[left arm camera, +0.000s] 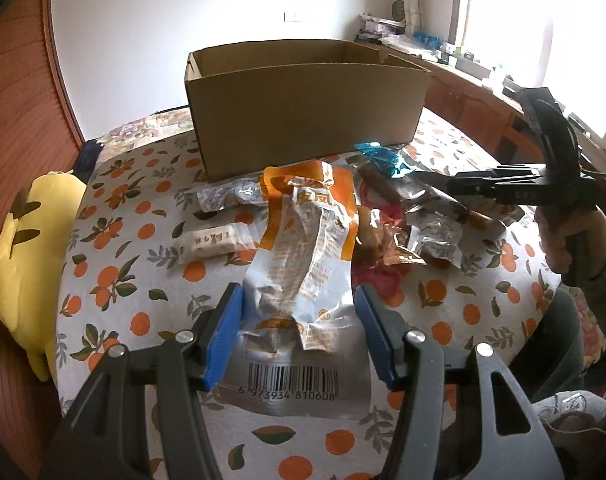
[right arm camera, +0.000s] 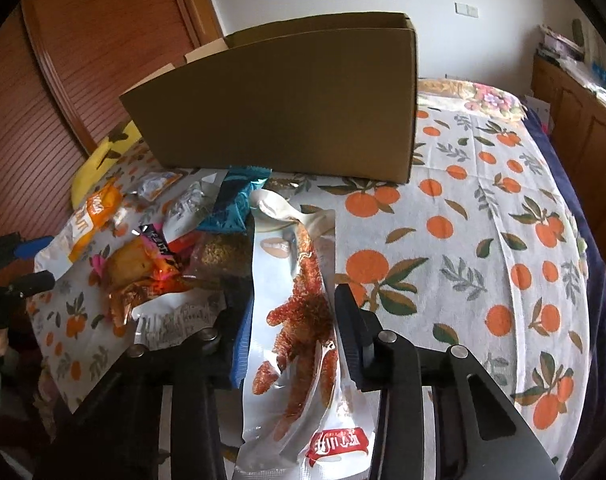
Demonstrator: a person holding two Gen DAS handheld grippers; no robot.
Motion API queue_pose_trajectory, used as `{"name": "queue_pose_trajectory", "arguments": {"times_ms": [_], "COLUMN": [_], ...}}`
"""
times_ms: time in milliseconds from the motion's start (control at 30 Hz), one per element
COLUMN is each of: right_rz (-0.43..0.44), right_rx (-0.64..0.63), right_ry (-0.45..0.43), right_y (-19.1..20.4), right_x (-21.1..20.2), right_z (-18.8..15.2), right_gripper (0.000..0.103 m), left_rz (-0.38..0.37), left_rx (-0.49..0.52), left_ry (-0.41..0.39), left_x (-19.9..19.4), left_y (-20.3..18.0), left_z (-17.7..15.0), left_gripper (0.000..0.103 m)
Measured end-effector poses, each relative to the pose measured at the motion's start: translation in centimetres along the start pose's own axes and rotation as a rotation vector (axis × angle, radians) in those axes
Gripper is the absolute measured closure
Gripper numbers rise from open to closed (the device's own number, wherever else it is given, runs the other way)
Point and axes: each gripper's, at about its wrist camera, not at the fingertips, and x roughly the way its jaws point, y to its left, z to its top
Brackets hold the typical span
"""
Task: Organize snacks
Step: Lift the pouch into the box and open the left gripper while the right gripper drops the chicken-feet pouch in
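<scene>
An open cardboard box (left arm camera: pixel 303 112) stands at the far side of a table with an orange-print cloth (left arm camera: pixel 123 280); it also shows in the right wrist view (right arm camera: pixel 295 108). In front of it lies a pile of snack packets. My left gripper (left arm camera: pixel 299 300) straddles an orange-and-silver packet (left arm camera: pixel 303 256), its blue pads at both edges. My right gripper (right arm camera: pixel 291 308) is shut on a silver pouch picturing red chicken feet (right arm camera: pixel 299 320). The right gripper also shows in the left wrist view (left arm camera: pixel 455 184), over the pile's right side.
A small white bar packet (left arm camera: pixel 211 244), a teal packet (right arm camera: pixel 235 200), an orange-brown packet (right arm camera: pixel 143 272) and silver wrappers (left arm camera: pixel 435 232) lie in the pile. A yellow plush toy (left arm camera: pixel 27 256) lies off the table's left. A wooden cabinet (right arm camera: pixel 583 128) stands at the right.
</scene>
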Motion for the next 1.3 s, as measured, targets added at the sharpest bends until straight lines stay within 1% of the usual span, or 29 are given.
{"name": "queue_pose_trajectory", "arguments": {"times_ms": [100,133,167,200,267,333,533,633,800,967,1133,1300], "right_rz": [0.02,0.039,0.036,0.015,-0.006,0.011,-0.027,-0.034,-0.041,-0.031,-0.025,-0.037], "right_rx": [0.025,0.032,0.034,0.024,-0.001,-0.003,-0.024,-0.036,-0.052,-0.083,-0.125,-0.167], "right_ry": [-0.01,-0.019,-0.035,-0.046,-0.044,-0.033,-0.042,-0.045,-0.072,-0.114,-0.165,-0.219], "right_y": [-0.6,-0.7,-0.7,-0.5,-0.3,-0.5,-0.2,-0.1,0.2,1.0,1.9,2.3], "right_x": [-0.6,-0.9,-1.6,-2.2,-2.6,-2.7,-3.7,-3.7,-5.0,-6.8,-8.6,-9.8], "right_z": [0.1,0.2,0.4,0.5,0.6,0.4,0.9,1.2,1.7,3.3,5.9,9.6], "right_gripper": [0.067,0.096,0.095,0.096,0.097,0.097,0.103,0.103,0.103,0.103,0.103,0.103], "left_rz": [-0.004,-0.005,-0.006,-0.008,-0.009,-0.01,-0.013,-0.015,-0.022,-0.019,-0.009,0.001], "left_rx": [0.002,0.002,0.001,0.0,0.003,0.006,0.001,-0.003,-0.007,0.004,0.012,0.025], "left_ry": [-0.003,-0.004,-0.007,-0.01,-0.011,-0.012,-0.024,-0.04,-0.076,-0.121,-0.166,-0.214], "left_x": [-0.1,-0.1,-0.2,-0.2,-0.2,-0.2,-0.7,-1.2,-2.1,-3.2,-3.8,-3.7], "left_y": [-0.3,-0.4,-0.4,-0.5,-0.6,-0.8,-0.9,-0.9,-0.9,-0.8,-0.2,0.5], "left_z": [0.1,0.0,0.1,0.1,0.2,0.3,0.5,0.7,1.5,3.7,6.5,9.9], "left_gripper": [0.045,0.045,0.045,0.045,0.045,0.045,0.045,0.045,0.045,0.045,0.045,0.045]}}
